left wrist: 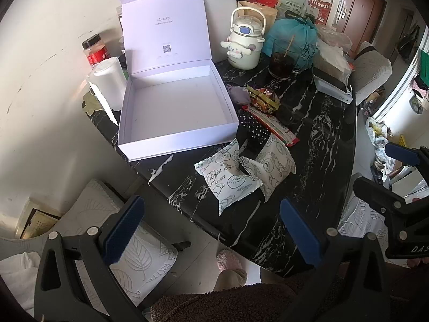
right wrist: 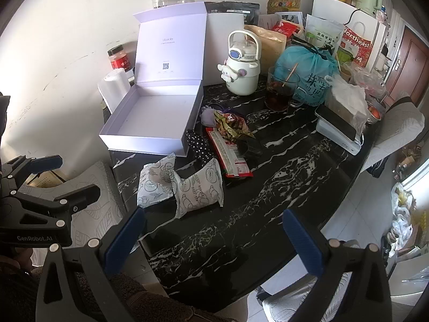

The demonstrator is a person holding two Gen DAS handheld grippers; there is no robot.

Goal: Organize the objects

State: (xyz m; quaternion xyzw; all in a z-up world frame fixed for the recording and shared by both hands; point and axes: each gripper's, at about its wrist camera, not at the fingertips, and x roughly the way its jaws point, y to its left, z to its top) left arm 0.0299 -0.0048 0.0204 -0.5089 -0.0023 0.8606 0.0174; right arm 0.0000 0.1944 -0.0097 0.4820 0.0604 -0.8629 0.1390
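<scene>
A cartoon kettle [left wrist: 245, 44], a glass of dark drink [left wrist: 283, 59] and a tied blue bag [left wrist: 295, 37] stand at the black bench's [left wrist: 316, 161] back.

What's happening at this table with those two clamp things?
A person holds a gripper in each hand over a cluttered black marble table. Both the left gripper and right gripper are open and hold nothing. The white box lies open and empty; the snack packets lie beside it.

Left gripper [left wrist: 211, 230]: black plastic frame, triangular cut-outs, silver round screws, ribbed blue pads on the fingers [left wrist: 124, 230]. Right gripper [right wrist: 214, 241]: same build, blue-padded fingers [right wrist: 303, 244]. White "GenRobot.AI" lettering on the black body. Brown fuzzy sleeve [left wrist: 219, 306].
</scene>
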